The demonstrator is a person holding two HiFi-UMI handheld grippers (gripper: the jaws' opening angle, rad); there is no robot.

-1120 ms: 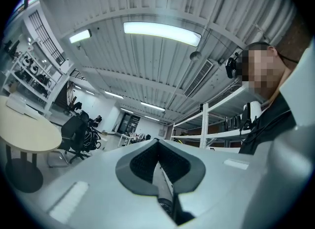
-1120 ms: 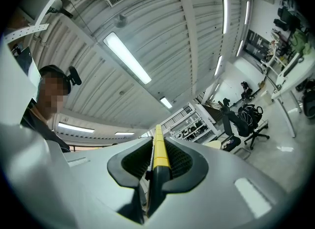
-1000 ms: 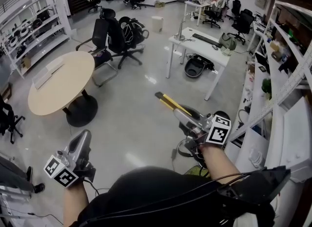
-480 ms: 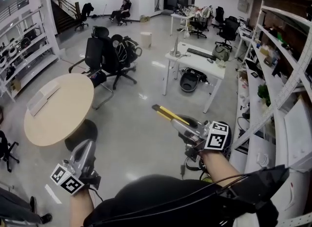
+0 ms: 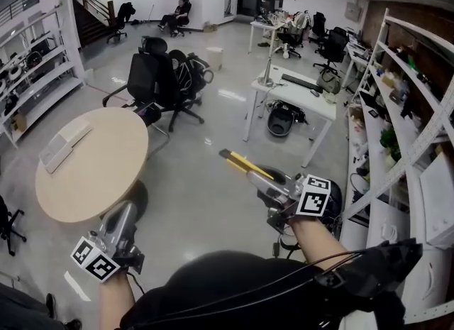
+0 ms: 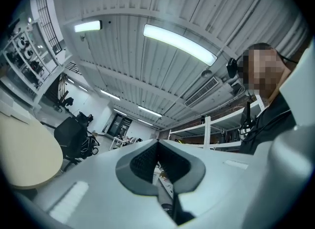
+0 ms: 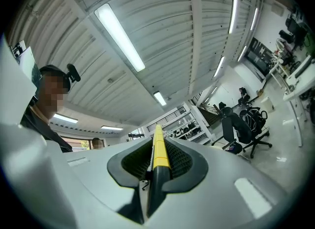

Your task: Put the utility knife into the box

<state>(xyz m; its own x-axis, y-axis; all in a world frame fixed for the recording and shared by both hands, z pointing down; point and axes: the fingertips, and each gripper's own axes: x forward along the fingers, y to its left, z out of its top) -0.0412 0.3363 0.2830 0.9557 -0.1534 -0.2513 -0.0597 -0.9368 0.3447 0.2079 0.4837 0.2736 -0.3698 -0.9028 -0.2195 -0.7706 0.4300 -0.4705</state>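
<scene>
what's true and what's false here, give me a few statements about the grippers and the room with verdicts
1. The right gripper grips a yellow-and-black utility knife. True.
2. The left gripper holds a pen. False: its jaws are together with nothing between them.
3. In the head view, the round table stands on the left gripper's side. True.
4. The utility knife lies on the white desk. False: it is in the right gripper, out over the floor, apart from the desk.
</scene>
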